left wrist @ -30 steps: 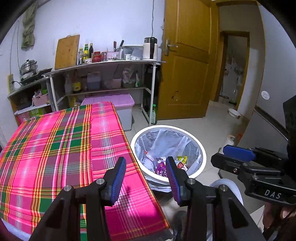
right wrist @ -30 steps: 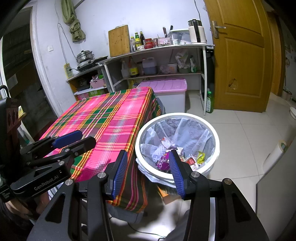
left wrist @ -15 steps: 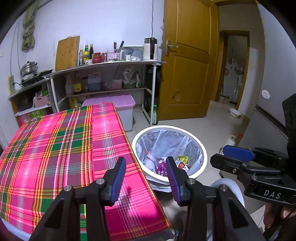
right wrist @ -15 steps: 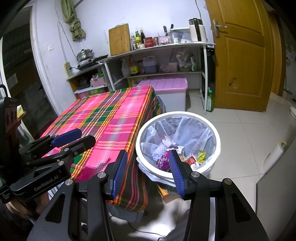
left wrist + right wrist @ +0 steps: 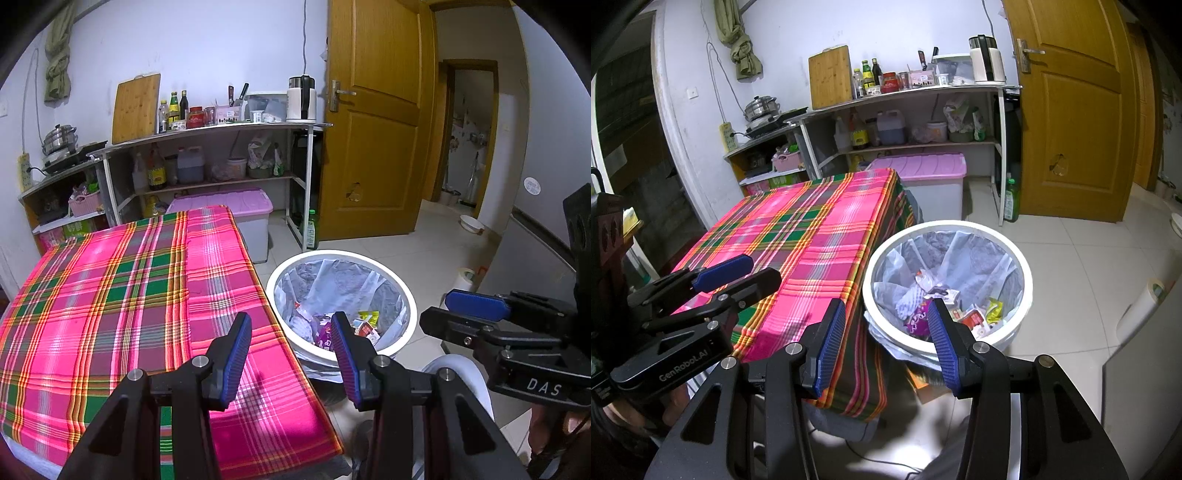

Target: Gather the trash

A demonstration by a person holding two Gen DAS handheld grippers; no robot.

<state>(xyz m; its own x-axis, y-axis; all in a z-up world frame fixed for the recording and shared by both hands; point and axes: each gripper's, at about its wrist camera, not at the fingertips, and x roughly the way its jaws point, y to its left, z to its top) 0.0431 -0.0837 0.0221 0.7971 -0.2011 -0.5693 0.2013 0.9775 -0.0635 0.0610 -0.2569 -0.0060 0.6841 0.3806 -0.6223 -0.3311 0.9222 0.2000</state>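
A white round trash bin with a clear liner stands on the tiled floor beside the table. Several crumpled wrappers lie in its bottom. My left gripper hovers open over the table's near right edge, nothing between its blue pads. My right gripper is open too, held above the gap between table and bin, also with nothing in it. Each gripper shows in the other's view: the right one at the right, the left one at the left.
The table wears a pink plaid cloth with nothing on it. Behind it stand a pink-lidded storage box, metal shelves with bottles and pots, and a wooden door. A paper roll lies on the floor at right.
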